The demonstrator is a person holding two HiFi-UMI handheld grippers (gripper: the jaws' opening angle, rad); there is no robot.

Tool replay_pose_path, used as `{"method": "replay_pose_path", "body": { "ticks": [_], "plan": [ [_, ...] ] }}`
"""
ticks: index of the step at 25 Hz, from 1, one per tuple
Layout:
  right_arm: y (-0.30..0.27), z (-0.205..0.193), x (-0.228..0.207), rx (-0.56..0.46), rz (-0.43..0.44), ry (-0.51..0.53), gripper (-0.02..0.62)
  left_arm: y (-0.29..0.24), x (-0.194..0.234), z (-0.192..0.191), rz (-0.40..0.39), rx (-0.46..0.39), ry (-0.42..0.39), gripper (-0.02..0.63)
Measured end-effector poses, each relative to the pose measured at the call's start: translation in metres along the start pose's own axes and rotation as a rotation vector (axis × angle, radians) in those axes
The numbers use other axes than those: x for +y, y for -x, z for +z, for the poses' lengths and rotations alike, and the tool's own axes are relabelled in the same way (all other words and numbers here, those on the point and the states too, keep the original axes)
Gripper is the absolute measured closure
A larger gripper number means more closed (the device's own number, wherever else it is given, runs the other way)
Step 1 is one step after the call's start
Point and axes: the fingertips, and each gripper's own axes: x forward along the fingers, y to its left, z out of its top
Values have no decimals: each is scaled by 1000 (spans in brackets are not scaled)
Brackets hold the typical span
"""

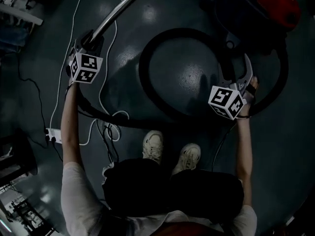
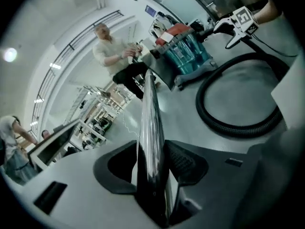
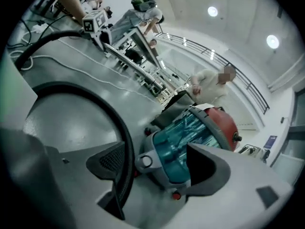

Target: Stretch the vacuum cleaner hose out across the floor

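The hose (image 1: 145,77) is laid in a wide loop on the floor (image 1: 189,70), near the vacuum (image 1: 275,4). The chrome tube (image 1: 118,11) is clenched between the jaws of the left tool (image 2: 152,166). The right tool (image 3: 159,168) is held released, jaws wide apart (the hose lies against one pad only).

The black ribbed hose (image 1: 144,75) lies on the floor (image 1: 192,68) curled in one wide loop, not stretched out. One end leads toward the red and teal vacuum cleaner (image 1: 275,4). The other joins a chrome wand (image 1: 120,11), clamped in the left claw (image 1: 86,45). The hose also passes between the right claw's (image 3: 159,165) spread jaws.
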Motion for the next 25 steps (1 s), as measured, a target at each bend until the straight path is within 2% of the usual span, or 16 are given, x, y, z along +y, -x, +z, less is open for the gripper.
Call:
{"method": "replay_pose_path", "body": {
  "ticks": [2,4,7,8,9,10,12,14,15,16,17,18,20,22,23,25],
  "plan": [
    [-2,-20,20,43,62,-11,186,-12,-24,-17,-87,50,28,437],
    [-4,-34,38,82,127,-104,186,-21,-47,-33,-159,87,10,437],
    [-6,-46,48,125,192,-239,186,-34,-74,-53,-162,155,-273,435],
    [-5,-49,48,134,194,-245,186,-41,-80,-61,-158,196,-334,430],
    [-3,-52,48,141,191,-234,186,-47,-82,-70,-160,233,-310,430],
    [-2,-54,49,147,187,-216,186,-52,-80,-77,-165,254,-201,426],
    [-1,-57,52,153,192,-197,186,-56,-58,-83,-151,217,202,423],
    [-1,-59,56,158,216,-242,186,-47,-14,-71,-86,50,674,423],
    [-1,-60,58,163,236,-296,186,-36,7,-53,-65,-72,847,423],
    [0,-61,62,172,263,-372,186,-25,20,-32,-66,-186,926,423],
    [2,-63,66,185,296,-471,187,-15,21,-10,-84,-263,905,423],
    [5,-66,72,200,333,-585,186,-8,11,10,-117,-298,804,423],
    [14,-74,83,237,399,-805,187,4,-40,45,-225,-301,509,423],
    [26,-82,88,267,435,-944,187,30,-113,82,-376,-344,300,423],
    [37,-87,88,278,436,-986,187,48,-152,102,-454,-396,260,423],
    [65,-102,84,303,407,-1053,187,82,-224,141,-601,-504,305,423]
  ]
}}
